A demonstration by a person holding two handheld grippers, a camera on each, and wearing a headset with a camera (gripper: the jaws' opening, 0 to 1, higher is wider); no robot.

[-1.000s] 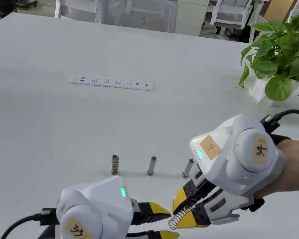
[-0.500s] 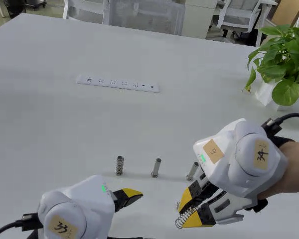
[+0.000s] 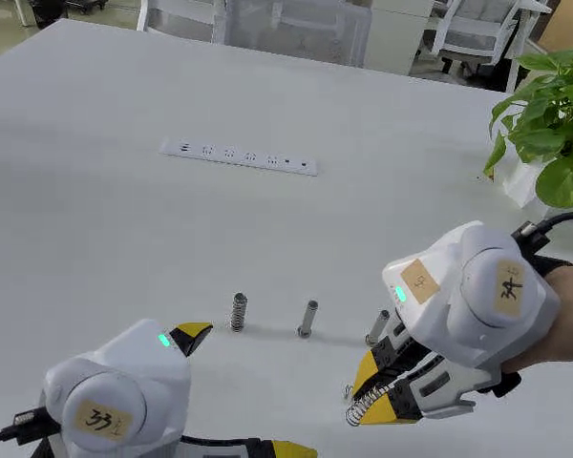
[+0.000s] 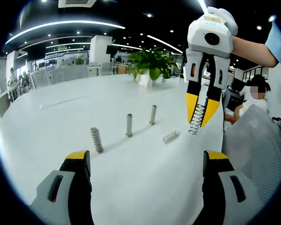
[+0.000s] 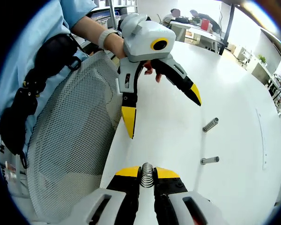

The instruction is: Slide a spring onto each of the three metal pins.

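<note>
White tabletop (image 3: 124, 239) with a row of pins. Right tool (image 3: 371, 396) is pinching a held spring (image 3: 361, 410) beside the right pin (image 3: 377, 327). Left tool (image 4: 146, 157) is spread wide and empty. A loose spring (image 4: 171, 136) lies near the right pin. The left pin (image 3: 238, 311) already wears a spring.

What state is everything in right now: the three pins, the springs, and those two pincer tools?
left pin: standing, spring already on it.
middle pin: standing, bare.
right pin: standing, bare.
loose spring: lying on the table, untouched.
held spring: clamped between the jaws.
right gripper: shut on the held spring.
left gripper: open, empty.
</note>
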